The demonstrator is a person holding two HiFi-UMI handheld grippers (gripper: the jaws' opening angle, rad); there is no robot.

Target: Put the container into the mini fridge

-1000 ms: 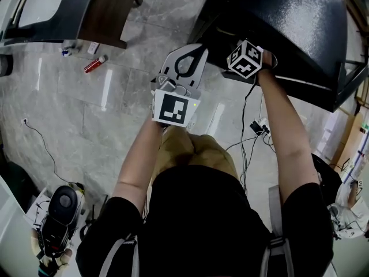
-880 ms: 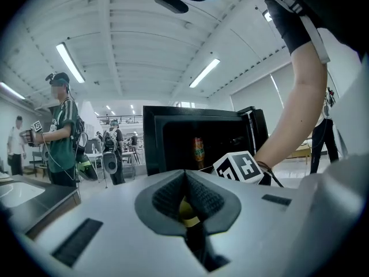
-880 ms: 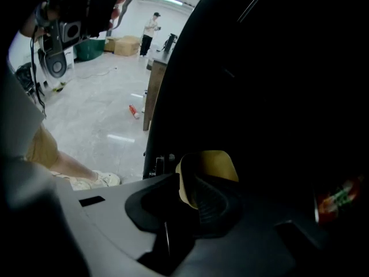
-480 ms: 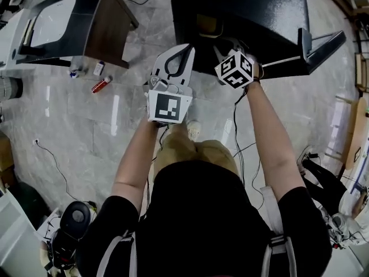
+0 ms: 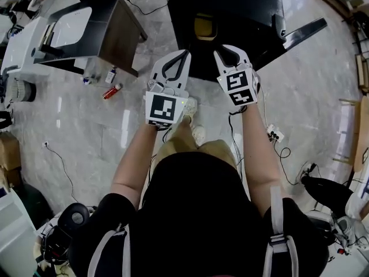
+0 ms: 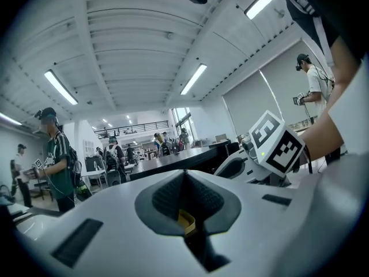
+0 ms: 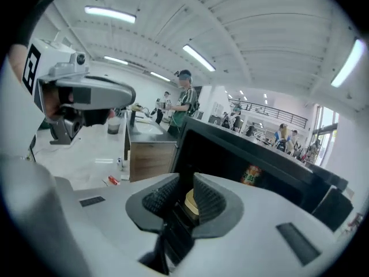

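We see the black mini fridge (image 5: 230,10) with its door (image 5: 300,30) swung open. In its dark hollow sits 1 yellow container (image 5: 206,26). We cannot tell what is in the container, and the rest of the fridge's inside is too dark to make out. In the right gripper view an orange spot (image 7: 251,175) shows in the fridge, too small for us to name.

The left gripper (image 5: 183,53) has its 2 jaws pressed together with nothing between them. Its own view looks up at ceiling lamps and far-off people. The right gripper (image 5: 225,49) has its jaws a little apart. A pale bit shows low in the gap, and we cannot tell what it is.

The container lies ahead of both grippers, deeper in the fridge. In the head view it sits between the 2 of them and touches neither.

A red tube (image 5: 112,91) lies on the floor (image 5: 86,131) near a wooden cabinet (image 5: 118,30).
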